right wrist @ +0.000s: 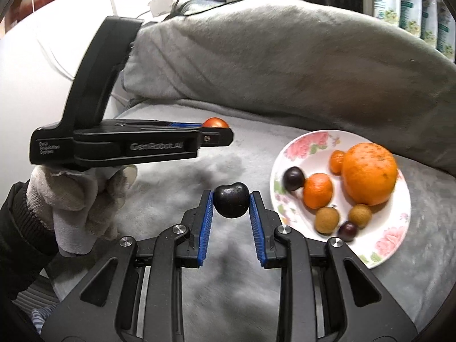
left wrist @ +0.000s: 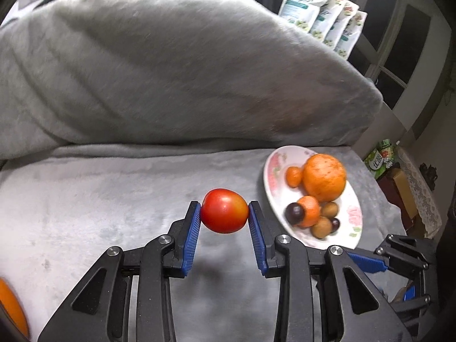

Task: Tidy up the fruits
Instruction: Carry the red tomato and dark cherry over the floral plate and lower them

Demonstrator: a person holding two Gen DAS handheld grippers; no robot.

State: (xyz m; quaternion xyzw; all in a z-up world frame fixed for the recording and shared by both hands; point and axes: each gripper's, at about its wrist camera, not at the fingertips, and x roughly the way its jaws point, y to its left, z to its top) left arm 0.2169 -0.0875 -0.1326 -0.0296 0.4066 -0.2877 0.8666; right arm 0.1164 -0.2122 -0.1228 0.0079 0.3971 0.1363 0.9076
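On your left gripper [right wrist: 219, 131], seen side-on from the right wrist, the black body reads "GenRobot.AI"; its rear block carries "Data Acquisition System" in small print (blurred, so only just legible). The pouches [left wrist: 322, 14] behind the blanket bear print you cannot read.
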